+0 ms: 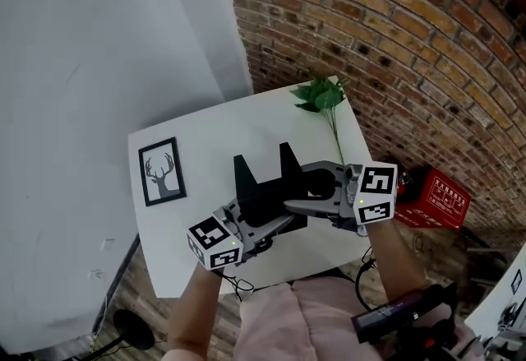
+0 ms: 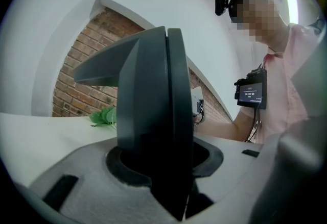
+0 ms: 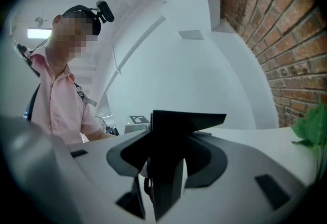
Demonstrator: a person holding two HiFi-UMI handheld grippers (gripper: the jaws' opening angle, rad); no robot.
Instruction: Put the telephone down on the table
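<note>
The telephone (image 1: 265, 183) is a black, angular object with two upright prongs, held just over the white table (image 1: 205, 129) near its front edge. My left gripper (image 1: 265, 221) grips it from the lower left, and my right gripper (image 1: 302, 196) grips it from the right. In the left gripper view the telephone (image 2: 150, 116) stands edge-on and fills the gap of the left gripper (image 2: 166, 187). In the right gripper view the telephone (image 3: 176, 131) sits in the right gripper (image 3: 163, 187). I cannot tell whether its base touches the table.
A framed deer picture (image 1: 160, 172) lies on the table's left side. A green leafy sprig (image 1: 322, 94) lies at the far right corner. A red box (image 1: 436, 199) sits on the floor to the right, below the brick wall (image 1: 394, 39). A white wall (image 1: 99, 63) stands left.
</note>
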